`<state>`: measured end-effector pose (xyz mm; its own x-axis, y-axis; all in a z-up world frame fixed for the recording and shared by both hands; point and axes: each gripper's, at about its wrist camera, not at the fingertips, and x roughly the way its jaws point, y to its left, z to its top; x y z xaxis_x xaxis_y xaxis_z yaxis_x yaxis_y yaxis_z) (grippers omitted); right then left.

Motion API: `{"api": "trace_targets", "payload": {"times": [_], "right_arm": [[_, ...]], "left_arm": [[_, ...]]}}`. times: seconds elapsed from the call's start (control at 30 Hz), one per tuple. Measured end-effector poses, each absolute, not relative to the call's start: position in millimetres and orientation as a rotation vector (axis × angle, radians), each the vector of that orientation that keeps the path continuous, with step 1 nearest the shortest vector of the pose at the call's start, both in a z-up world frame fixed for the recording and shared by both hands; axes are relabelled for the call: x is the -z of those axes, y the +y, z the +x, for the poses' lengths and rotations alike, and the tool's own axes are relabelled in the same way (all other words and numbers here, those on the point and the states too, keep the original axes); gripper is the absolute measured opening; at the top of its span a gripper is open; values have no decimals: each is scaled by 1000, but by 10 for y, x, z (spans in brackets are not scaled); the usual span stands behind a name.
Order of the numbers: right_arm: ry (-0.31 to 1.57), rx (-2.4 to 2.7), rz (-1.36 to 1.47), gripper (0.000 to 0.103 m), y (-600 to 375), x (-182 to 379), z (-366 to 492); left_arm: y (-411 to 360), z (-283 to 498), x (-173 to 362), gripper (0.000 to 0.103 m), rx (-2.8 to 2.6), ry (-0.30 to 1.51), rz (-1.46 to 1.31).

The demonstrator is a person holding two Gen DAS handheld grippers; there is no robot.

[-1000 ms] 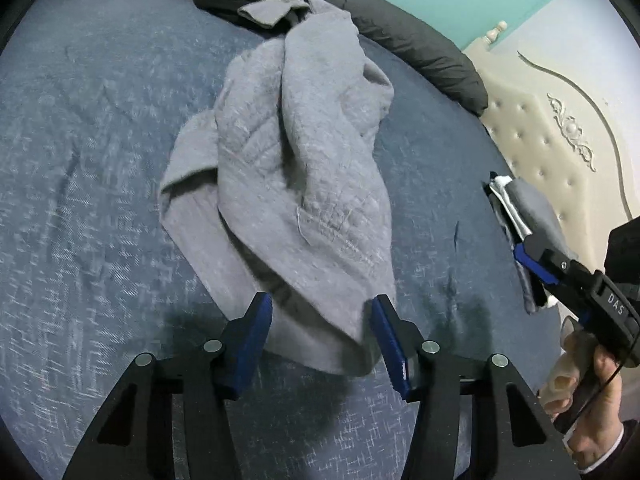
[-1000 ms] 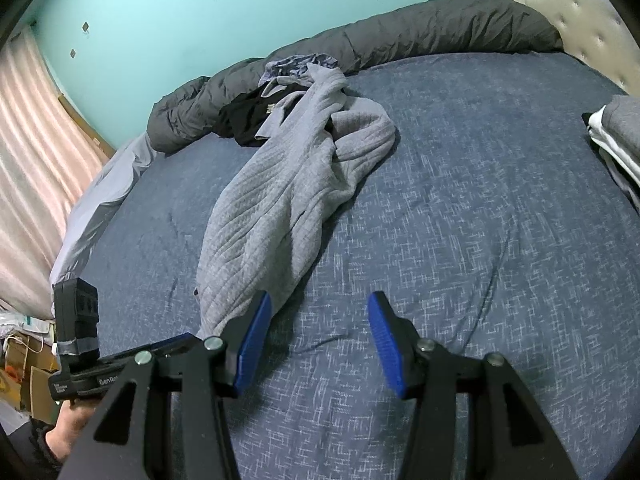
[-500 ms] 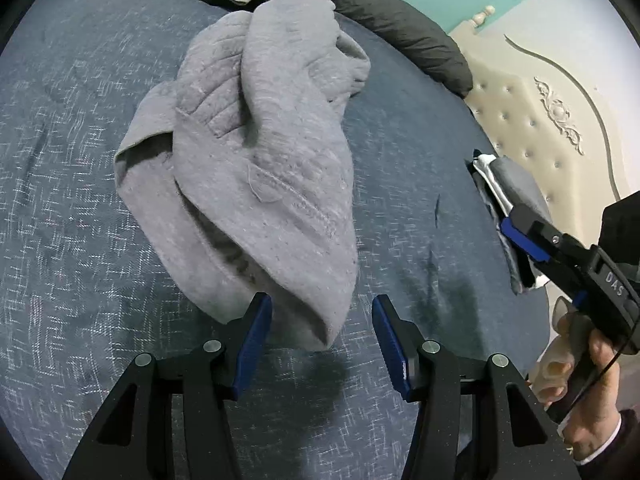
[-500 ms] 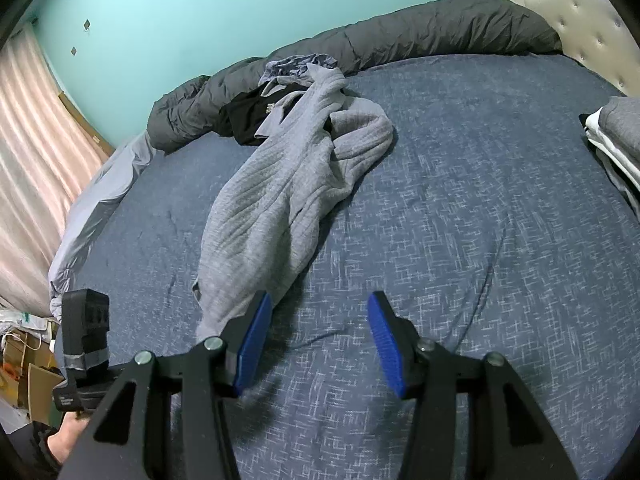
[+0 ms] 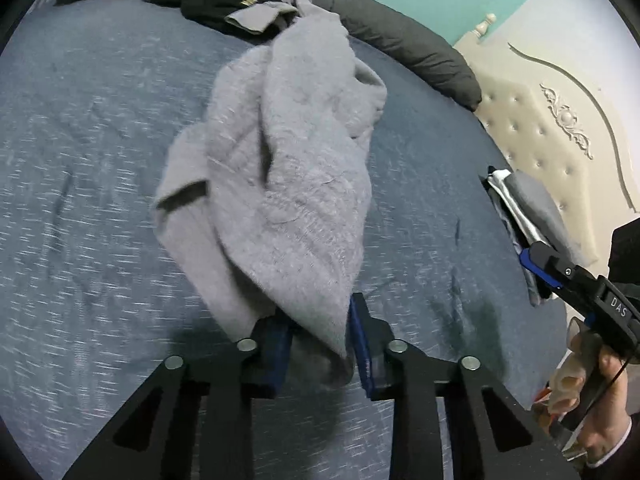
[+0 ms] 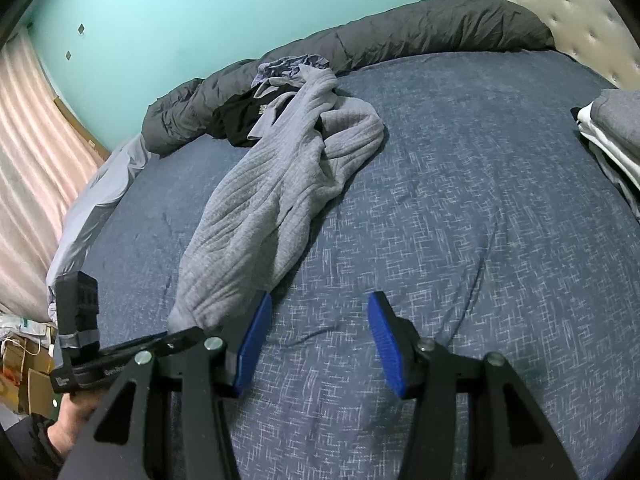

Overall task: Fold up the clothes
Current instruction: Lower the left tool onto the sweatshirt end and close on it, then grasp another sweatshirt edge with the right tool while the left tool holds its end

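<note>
Two blue pads of the left gripper (image 5: pixel 320 344) sit narrowed on the near end of the grey sweater (image 5: pixel 288 168), the cloth bunched between them and hanging over the right pad; the grip looks closed on the fabric. From there the sweater runs straight ahead of this gripper as a long, crumpled, ribbed heap on the bed (image 5: pixel 80 160), its far end reaching a dark garment (image 5: pixel 208 0) and a rolled dark duvet (image 5: pixel 408 44) beyond. To the right of the left gripper, the right gripper (image 6: pixel 316 340) is spread wide and holds nothing; its left pad lies just beside the sweater's near end, the right pad over bare blue bedding. Further right of it lies a stack of folded clothes (image 6: pixel 612 128), with a tufted headboard (image 5: pixel 540 128) behind.
</note>
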<state>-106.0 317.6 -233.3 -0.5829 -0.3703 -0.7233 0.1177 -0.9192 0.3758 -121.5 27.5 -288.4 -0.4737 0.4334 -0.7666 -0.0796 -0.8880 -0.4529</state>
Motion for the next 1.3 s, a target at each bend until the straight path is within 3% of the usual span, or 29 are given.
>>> {"api": "trace_targets", "payload": {"times": [0.17,0.43,0.63,0.8,0.9,1.17,1.3], "right_arm": [[-417,2531,1238,51,3116,2273,-1024],[-404,2546,1198,51,3094,2078,-989],[-389,2543,1179,51,3024,1977,-990],[-387,2520,1219,52,2917,2045,-1129],[-414,2484,1281,64,2831,2198,-1319],[-503,2448,1335,66,2699,2499,-2139],[-561,2437,1356,72,2637,2627,-2634]], "left_arm": [[79,-1160,2626,16,-2478,-442,-1331],[-575,-995,1861,16,-2617,-346,-1176],[-1226,-795,1555,15,-2737,-373,-1120],[-1615,-722,1609,15,-2783,-391,-1160],[-1689,-742,1721,15,-2783,-398,-1189],[-1824,-875,2003,16,-2752,-450,-1201],[-1858,-987,2137,15,-2729,-480,-1214]]}}
